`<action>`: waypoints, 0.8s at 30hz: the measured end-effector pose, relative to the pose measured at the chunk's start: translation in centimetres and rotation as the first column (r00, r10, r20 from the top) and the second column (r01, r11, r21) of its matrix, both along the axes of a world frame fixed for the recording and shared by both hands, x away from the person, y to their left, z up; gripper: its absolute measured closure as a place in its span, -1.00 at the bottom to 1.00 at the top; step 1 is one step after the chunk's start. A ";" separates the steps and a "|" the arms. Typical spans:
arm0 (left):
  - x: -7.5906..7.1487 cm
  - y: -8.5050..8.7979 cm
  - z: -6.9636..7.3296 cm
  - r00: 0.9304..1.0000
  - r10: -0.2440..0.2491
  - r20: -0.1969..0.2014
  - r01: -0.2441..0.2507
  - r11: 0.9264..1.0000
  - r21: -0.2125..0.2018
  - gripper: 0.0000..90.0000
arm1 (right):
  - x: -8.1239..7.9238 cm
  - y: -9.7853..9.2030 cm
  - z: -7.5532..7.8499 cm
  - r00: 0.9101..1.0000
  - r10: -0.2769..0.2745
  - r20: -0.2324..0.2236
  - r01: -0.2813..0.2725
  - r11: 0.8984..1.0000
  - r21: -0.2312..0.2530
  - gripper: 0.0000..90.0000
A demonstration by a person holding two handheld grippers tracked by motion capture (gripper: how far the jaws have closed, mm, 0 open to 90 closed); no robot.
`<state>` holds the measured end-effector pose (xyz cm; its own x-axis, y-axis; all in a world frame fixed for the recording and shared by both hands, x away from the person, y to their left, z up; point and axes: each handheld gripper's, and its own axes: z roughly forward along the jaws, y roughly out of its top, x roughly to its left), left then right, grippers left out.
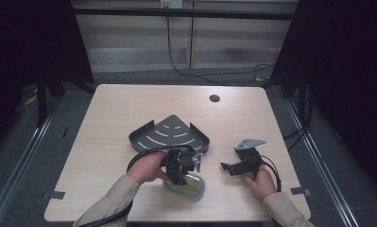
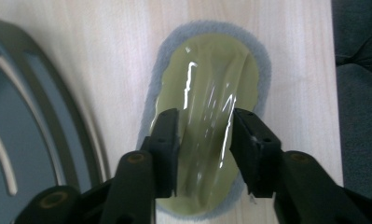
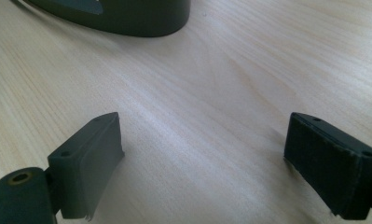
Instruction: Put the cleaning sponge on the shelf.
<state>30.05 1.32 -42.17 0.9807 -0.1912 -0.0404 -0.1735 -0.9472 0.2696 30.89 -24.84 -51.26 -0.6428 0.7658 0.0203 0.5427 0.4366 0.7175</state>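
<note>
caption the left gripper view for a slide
Left claw pinching the glossy wrap of a green pad beside the grey tray.

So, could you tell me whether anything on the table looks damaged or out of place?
Only the wrapped oval sponge: its clear film is bunched into a ridge between the left claw. The dark corner rack sits flat.

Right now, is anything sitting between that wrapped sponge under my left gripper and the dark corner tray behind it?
Nothing visible does. The wrapped sponge lies on the table between the left gripper jaws, and the strip of bare wood between it and the corner tray holds no object. The right gripper hovers off to the side, open.
</note>
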 end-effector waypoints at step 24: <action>1.1 2.2 2.4 0.993 0.111 -0.039 -0.109 0.993 0.056 0.60 | 0.0 0.0 0.0 1.000 -0.001 0.000 0.001 1.000 0.001 -0.76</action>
